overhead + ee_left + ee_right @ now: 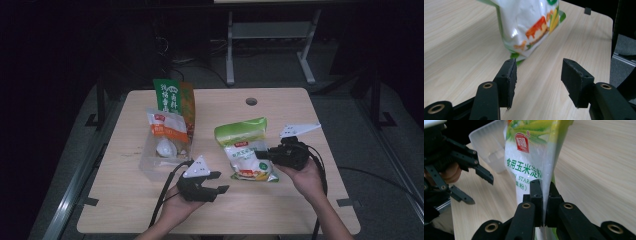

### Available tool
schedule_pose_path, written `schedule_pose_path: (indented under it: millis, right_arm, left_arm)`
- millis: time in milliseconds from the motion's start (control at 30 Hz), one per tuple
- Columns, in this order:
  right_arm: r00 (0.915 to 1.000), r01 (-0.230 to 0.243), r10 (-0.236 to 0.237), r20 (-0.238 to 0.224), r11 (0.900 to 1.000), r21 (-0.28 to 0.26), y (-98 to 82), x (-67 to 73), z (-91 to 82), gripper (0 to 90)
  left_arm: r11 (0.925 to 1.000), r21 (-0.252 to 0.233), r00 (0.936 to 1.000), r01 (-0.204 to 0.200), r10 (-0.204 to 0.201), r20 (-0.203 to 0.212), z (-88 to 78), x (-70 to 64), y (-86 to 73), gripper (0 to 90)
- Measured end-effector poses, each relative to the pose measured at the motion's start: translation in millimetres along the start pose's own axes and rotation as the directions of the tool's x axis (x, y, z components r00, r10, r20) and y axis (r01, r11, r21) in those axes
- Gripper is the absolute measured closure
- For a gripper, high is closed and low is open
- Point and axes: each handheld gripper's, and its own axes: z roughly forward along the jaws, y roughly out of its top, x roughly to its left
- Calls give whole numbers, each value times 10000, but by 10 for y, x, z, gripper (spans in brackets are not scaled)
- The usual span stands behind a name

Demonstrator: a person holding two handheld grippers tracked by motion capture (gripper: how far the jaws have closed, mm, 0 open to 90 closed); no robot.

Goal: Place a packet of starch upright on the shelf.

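Right tongs (543, 195) pinch the glossy, crinkled starch pouch (248, 150); left tongs (537, 78) gape empty over woodgrain table (280, 205).

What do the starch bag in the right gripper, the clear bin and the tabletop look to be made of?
Starch bag: thin glossy plastic film, judging by its sheen, creases and printed face; the right gripper pinches its edge flat.
Clear bin: translucent, seemingly rigid plastic with a frosted look; the table shows through its wall.
Tabletop: pale wood-grain surface, matte, probably laminate rather than solid wood.
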Motion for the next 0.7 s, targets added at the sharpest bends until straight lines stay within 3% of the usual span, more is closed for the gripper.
schedule_pose_path:
  millis: [700]
  right_arm:
    - [9970,560,-577,-515,9978,-347,468,335,309,873]
  left_arm:
    - [9996,-193,9996,-201,198,-185,-302,-62,-254,423]
